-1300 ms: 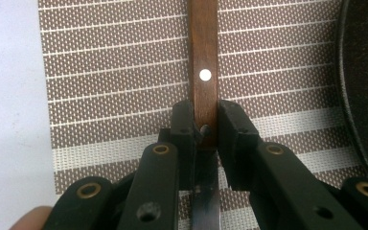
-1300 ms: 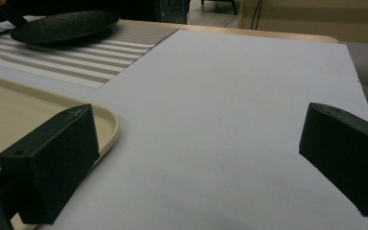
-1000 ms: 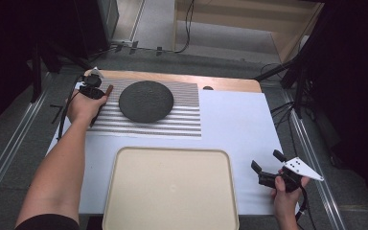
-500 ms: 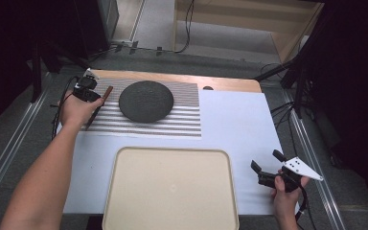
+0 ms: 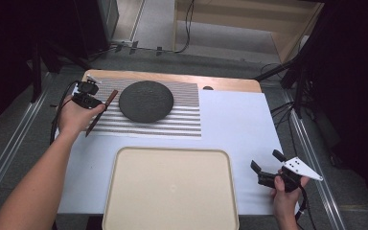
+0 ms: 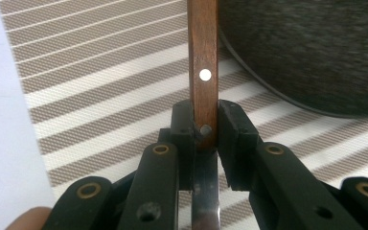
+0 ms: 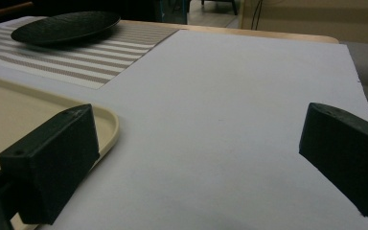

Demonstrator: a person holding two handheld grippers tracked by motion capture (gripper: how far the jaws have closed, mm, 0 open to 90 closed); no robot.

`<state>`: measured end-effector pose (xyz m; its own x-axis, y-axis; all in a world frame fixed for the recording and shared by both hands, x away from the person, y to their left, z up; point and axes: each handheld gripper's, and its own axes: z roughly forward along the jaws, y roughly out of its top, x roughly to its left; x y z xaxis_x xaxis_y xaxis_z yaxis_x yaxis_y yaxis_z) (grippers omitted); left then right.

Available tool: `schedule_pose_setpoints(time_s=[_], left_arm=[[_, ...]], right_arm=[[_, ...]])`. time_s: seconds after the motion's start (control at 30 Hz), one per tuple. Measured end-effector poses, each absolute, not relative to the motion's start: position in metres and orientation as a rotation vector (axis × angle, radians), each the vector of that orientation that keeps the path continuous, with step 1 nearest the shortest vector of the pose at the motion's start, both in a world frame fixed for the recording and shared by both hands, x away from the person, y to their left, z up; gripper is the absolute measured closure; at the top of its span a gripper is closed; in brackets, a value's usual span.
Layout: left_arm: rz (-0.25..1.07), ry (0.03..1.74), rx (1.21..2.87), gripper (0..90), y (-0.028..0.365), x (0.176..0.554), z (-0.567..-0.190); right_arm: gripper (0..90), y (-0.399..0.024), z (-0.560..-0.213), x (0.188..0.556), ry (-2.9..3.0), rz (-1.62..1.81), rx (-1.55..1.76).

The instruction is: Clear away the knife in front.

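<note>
— What do you see from above?
— Your left gripper (image 5: 87, 94) sits at the mat's (image 5: 182, 120) left edge, clamped on one knife (image 5: 98, 113) with a reddish-brown handle that slants across the stripes. One dark round plate (image 5: 146, 100) lies on the mat just right of the knife. One cream tray (image 5: 170, 189) is near you, with nothing on it. Your right gripper (image 5: 264, 173) rests on the white sheet (image 5: 235, 129) beside the tray, jaws apart, holding nothing.
— And your left gripper view?
— Your jaws pinch the knife (image 6: 202, 72) where wood meets steel: wooden handle with two rivets running away from you, blade coming back between the jaws. The plate (image 6: 311, 52) lies just right of the handle, over the mat (image 6: 91, 86).
— Your right gripper view?
— Jaws spread wide over the bare sheet (image 7: 230, 105). Tray corner (image 7: 103, 120) at left; plate (image 7: 64, 26) and mat (image 7: 91, 57) well beyond.
</note>
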<state>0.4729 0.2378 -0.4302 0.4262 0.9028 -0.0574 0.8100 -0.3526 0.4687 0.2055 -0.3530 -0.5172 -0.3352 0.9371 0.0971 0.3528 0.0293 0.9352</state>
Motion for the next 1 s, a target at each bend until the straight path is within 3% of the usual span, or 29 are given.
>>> schedule_pose_setpoints(time_s=[1.0], left_arm=[[0.307,1.179,2.3,77.4,0.204,0.384,-0.413]], right_arm=[[0.0,-0.352,-0.517,0.205,1.743,1.313,1.305]])
